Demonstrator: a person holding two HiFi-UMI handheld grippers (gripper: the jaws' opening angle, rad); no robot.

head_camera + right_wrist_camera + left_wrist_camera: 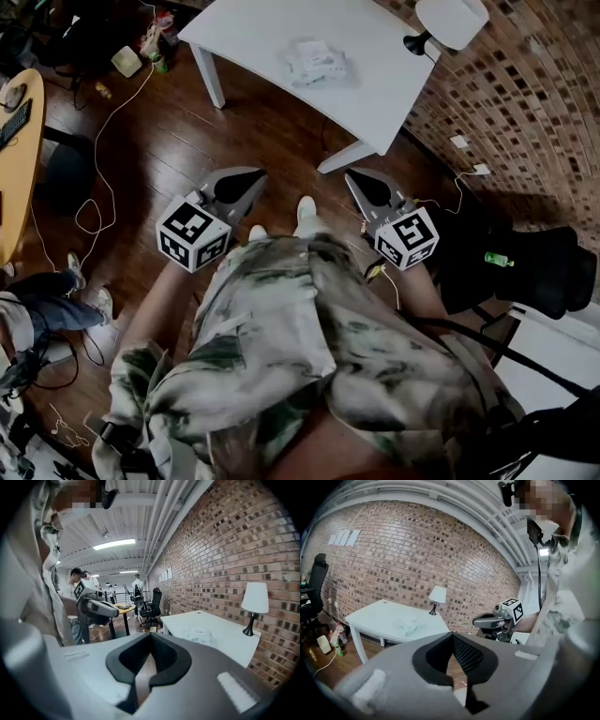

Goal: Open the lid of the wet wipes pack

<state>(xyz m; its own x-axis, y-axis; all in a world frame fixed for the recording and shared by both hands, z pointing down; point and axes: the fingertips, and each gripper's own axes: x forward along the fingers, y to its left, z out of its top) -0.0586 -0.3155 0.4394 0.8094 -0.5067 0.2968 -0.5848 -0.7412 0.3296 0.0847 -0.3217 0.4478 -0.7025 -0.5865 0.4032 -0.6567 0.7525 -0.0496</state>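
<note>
Dark polished wood flooring (272, 141) was seen to fill most of the head view, bordered on the right by a wall of small red-brown bricks (525, 103). A white rectangular table (253, 33) was set at the top of that view, with one side close to the brick wall. Below it, a pale camouflage-patterned garment (300, 319) worn by the person was seen from above, with two light-coloured shoes just past its hem.

The left gripper (255, 178), grey with a black-and-white marker cube, was held over the floor short of the table's near edge. Its jaws were pressed together at the tips, and nothing was held between them. The right gripper (356, 180), likewise grey and marked, was held level with it on the other side of the body. Its jaws were also closed together on nothing.

A small lamp with a white shade and a black stem (450, 21) was placed at the tabletop's corner beside the wall. The flat white wet wipes pack (316, 62) was lying near the middle of the tabletop, well apart from both grippers.
</note>
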